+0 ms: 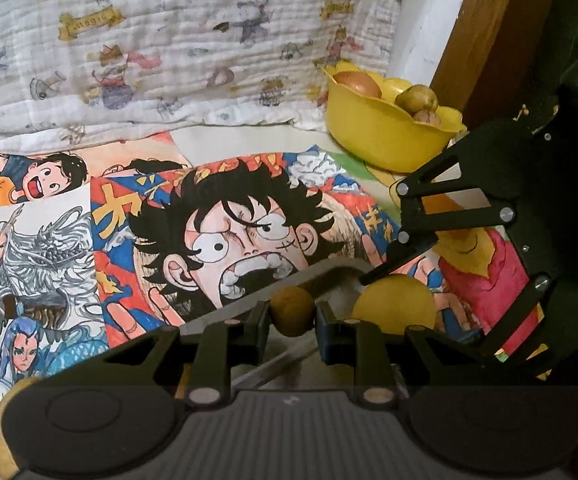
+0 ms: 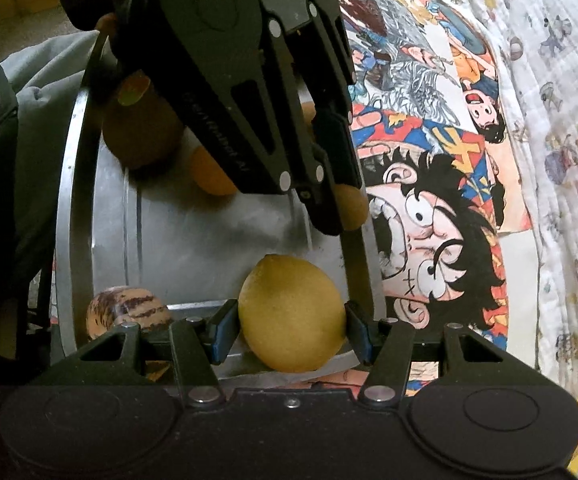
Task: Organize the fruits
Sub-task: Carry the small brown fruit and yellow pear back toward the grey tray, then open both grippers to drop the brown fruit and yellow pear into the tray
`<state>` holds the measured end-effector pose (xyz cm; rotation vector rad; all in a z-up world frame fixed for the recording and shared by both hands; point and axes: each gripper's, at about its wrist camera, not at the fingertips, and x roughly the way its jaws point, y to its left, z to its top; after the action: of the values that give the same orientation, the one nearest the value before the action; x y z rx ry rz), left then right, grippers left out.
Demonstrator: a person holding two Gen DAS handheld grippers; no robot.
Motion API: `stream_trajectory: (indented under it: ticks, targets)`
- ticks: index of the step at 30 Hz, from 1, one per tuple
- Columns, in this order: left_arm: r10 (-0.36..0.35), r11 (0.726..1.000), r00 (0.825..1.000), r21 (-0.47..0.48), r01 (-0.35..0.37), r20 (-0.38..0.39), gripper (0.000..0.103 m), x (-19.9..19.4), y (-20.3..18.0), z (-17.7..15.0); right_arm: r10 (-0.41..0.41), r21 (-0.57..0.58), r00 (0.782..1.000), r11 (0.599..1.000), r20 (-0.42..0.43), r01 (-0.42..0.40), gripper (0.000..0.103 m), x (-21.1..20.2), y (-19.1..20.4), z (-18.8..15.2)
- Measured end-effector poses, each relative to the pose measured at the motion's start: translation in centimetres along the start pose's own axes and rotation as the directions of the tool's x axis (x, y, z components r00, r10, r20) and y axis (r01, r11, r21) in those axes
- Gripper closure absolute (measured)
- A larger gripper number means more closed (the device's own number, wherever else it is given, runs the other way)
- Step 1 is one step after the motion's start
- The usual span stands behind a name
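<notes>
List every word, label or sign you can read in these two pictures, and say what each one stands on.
"MAGIC": on a yellow banner printed on the white blanket.
Large yellow characters on the cartoon poster: not letters I can read.
Embossed lettering on the left claw's black arm: too blurred.

Bright cartoon colours, yellow fruit, black tools

The lemon (image 2: 292,314) is yellow, the small fruit (image 1: 292,311) brownish — possibly tan, the view is blurred. The bowl (image 1: 385,136) is yellow; the striped fruit (image 2: 129,310) is pale orange with dark bands. The posters (image 1: 225,216) run red, blue and black — the quilt (image 1: 169,40) is white with cartoon prints. Each hand-held gripper (image 2: 289,326) is black with blue pads.
</notes>
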<state>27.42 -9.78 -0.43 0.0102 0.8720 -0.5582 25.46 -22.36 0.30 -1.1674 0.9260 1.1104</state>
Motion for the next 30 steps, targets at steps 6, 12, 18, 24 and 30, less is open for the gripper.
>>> stream_trajectory:
  ticks: [6,12,18,24,30]
  targets:
    - [0.006,1.000,0.999,-0.007,-0.006,-0.035,0.076,0.72,0.05,-0.46,-0.006,0.015,1.000,1.000,0.015,0.005,0.045,-0.03,0.14,-0.41]
    - [0.020,1.000,0.998,-0.002,-0.020,-0.054,0.076,0.93,0.07,-0.77,-0.007,0.019,1.000,1.000,0.020,0.006,0.045,-0.08,0.13,-0.43]
    - [0.025,1.000,0.998,-0.005,-0.025,-0.063,0.076,1.13,0.23,-1.02,-0.019,0.018,1.000,1.000,0.011,0.018,0.044,0.23,0.23,-0.43]
    - [0.026,1.000,0.998,-0.004,-0.026,-0.064,0.076,1.07,0.20,-1.00,-0.016,0.016,1.000,1.000,0.006,0.016,0.044,0.24,0.18,-0.35]
    - [0.022,1.000,0.998,-0.009,-0.023,-0.064,0.074,0.95,0.14,-1.01,-0.033,0.035,0.999,0.999,0.009,0.032,0.042,0.26,0.10,-0.59]
